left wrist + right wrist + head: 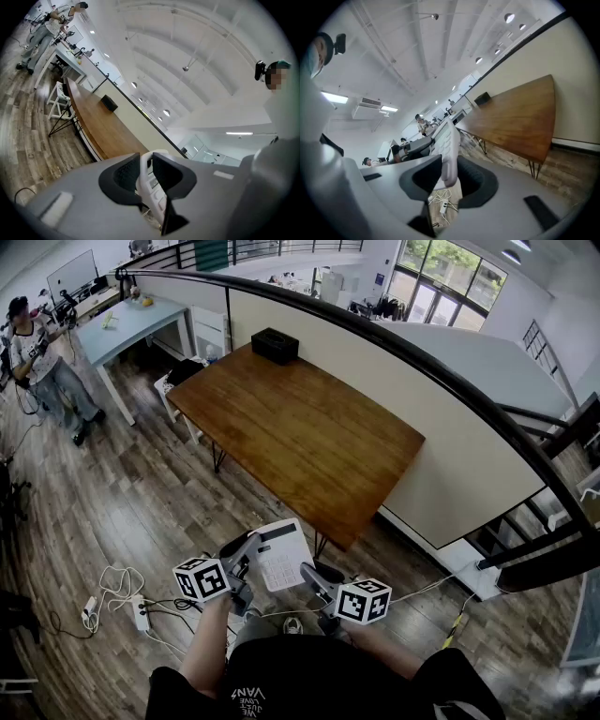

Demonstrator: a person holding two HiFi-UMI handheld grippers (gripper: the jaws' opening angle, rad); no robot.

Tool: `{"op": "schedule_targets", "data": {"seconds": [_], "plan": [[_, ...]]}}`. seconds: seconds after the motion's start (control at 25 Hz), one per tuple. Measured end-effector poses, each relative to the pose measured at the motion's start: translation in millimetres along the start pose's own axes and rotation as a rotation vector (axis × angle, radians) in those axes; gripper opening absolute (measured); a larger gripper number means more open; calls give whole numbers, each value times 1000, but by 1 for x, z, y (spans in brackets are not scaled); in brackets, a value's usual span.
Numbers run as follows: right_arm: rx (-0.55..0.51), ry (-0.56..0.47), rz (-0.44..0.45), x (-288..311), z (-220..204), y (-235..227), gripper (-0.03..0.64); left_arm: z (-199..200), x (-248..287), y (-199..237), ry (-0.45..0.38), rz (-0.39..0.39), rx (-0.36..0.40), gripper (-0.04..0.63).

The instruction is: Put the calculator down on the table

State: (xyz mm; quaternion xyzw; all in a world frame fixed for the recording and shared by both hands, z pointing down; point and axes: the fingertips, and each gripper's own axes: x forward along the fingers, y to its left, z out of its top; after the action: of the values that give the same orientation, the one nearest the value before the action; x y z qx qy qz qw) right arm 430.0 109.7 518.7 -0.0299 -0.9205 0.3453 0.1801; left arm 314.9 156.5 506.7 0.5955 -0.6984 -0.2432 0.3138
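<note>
Before the wooden table [309,427], ribbed black jaws pinch a flat white calculator [281,557].

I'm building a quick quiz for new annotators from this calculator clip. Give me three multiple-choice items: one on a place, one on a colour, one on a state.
1. Where is the calculator?
A. In the air short of the wooden table, held by the left gripper and the right gripper
B. Flat on that table
C. On the floor

2. What colour is the box at the table's far end?
A. Red
B. Black
C. White

3. How do the left gripper's jaws stand?
A. Wide apart and empty
B. Shut on nothing
C. Closed on the calculator's edge

Answers:
1 A: the head view shows it held up between both grippers, in front of the table's near corner.
2 B: the box is plainly dark against the brown wood.
3 C: the left gripper view shows the white casing between the two pads.
</note>
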Motion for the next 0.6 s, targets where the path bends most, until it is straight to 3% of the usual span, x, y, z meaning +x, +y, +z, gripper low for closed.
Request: {"op": "schedule_targets", "data": {"seconds": [0.6], "plan": [[-24, -2, 14, 28, 20, -6, 104, 30, 8, 25, -10, 8, 5, 71]]}}
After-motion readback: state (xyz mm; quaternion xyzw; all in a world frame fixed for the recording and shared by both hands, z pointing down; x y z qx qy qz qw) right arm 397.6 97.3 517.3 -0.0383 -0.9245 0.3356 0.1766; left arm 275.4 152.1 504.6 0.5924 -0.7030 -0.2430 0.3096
